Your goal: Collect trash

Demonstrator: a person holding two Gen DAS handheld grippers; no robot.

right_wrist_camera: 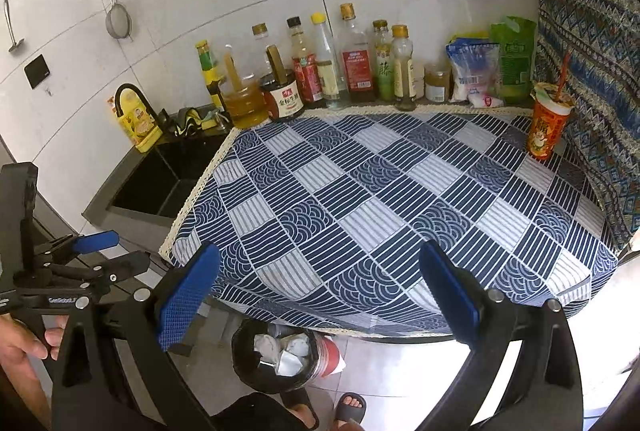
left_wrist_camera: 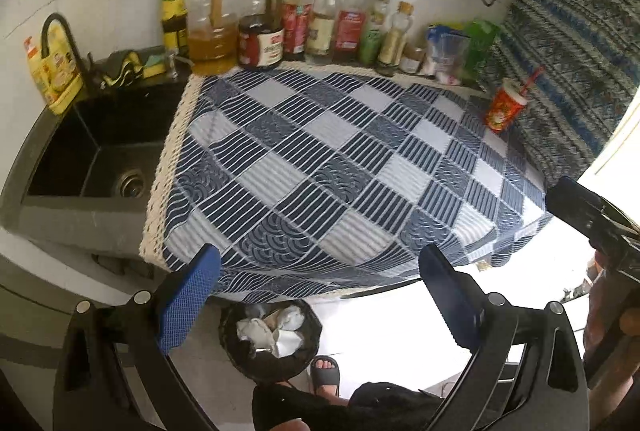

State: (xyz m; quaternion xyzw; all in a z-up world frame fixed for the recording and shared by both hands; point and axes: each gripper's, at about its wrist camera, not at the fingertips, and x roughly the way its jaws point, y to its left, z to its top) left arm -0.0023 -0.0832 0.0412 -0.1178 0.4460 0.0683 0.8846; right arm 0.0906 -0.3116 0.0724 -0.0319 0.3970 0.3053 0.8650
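Currently, red cup standing upright at cloth's far right, straw tilting up-right, left gripper and right gripper both gaping wide, holding nothing.

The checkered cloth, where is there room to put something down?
The whole middle and front of the checkered cloth is bare, between the sink and the patterned curtain. The sauce bottles crowd the back edge; a red cup fills the back right corner.

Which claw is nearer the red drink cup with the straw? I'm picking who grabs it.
Right, probably. The cup stands at the cloth's far right corner; the right claw hovers off the near edge, and the left claw is further left, nearer the sink. Both are open.
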